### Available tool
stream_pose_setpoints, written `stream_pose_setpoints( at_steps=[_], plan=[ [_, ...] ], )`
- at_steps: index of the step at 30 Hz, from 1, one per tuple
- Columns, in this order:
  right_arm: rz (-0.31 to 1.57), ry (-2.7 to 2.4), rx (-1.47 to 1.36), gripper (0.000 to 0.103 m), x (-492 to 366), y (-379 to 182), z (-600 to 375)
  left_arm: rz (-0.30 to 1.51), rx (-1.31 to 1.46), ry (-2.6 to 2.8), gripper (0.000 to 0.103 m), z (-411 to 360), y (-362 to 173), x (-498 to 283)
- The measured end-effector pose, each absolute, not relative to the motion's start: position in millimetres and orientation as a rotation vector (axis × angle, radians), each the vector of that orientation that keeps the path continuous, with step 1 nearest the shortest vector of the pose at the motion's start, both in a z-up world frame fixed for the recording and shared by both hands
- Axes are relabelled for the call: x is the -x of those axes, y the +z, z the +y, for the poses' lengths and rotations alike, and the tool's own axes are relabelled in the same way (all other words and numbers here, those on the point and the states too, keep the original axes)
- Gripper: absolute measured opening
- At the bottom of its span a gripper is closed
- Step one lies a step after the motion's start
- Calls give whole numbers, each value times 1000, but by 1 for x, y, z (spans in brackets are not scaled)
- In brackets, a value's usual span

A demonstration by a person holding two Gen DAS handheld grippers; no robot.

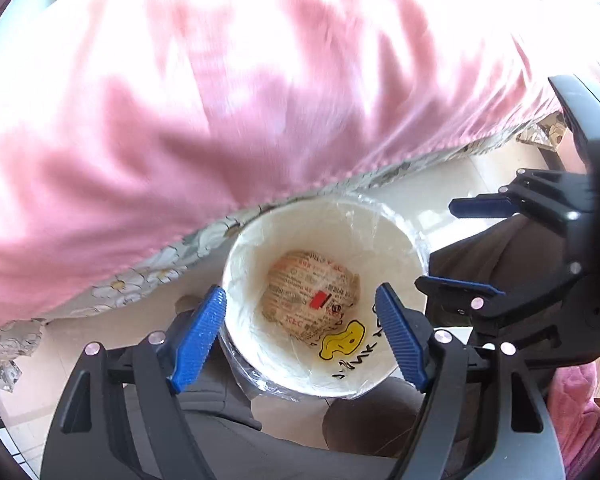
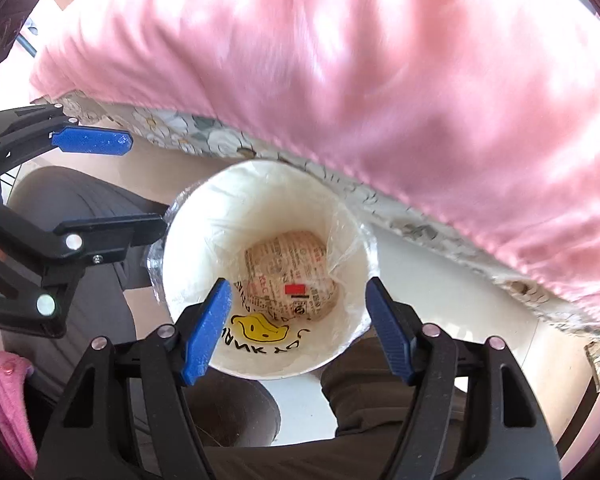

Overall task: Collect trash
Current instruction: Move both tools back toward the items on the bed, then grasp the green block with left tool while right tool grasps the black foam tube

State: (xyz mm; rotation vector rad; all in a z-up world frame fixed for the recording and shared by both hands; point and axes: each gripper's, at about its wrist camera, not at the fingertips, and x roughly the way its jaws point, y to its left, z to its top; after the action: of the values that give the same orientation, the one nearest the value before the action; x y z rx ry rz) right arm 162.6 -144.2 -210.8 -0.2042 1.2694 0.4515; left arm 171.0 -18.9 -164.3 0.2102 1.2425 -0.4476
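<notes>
A white trash bin (image 1: 396,240) lined with clear plastic stands on the floor below both grippers; it also shows in the right wrist view (image 2: 204,240). A crumpled printed paper wrapper (image 1: 308,292) lies at its bottom, also seen in the right wrist view (image 2: 292,276). A yellow smiley with black lettering (image 1: 342,340) lies beside it. My left gripper (image 1: 300,336) is open and empty above the bin mouth. My right gripper (image 2: 296,328) is open and empty above it too, and shows from the side in the left wrist view (image 1: 468,248).
A bed with a pink blanket (image 1: 220,100) and a floral sheet (image 1: 160,264) runs along behind the bin. The person's legs in dark trousers (image 2: 84,216) and slippers (image 2: 228,416) stand around the bin on a pale tiled floor (image 2: 452,292).
</notes>
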Motion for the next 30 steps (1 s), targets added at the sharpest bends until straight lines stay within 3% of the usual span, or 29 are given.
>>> stream_pose_setpoints(
  at_steps=[9, 15, 21, 30],
  plan=[
    [1032, 435, 302, 70, -169, -68, -174, 1033, -278, -437, 85, -26, -49, -183],
    [926, 427, 361, 69, -185, -3, -190, 963, -299, -465, 88, -40, -6, -203],
    [868, 397, 414, 69, -230, 35, -202, 933, -301, -457, 88, -49, 12, -240],
    [859, 399, 488, 69, -301, 43, -208, 932, -306, -465, 88, -63, 15, -301]
  ],
)
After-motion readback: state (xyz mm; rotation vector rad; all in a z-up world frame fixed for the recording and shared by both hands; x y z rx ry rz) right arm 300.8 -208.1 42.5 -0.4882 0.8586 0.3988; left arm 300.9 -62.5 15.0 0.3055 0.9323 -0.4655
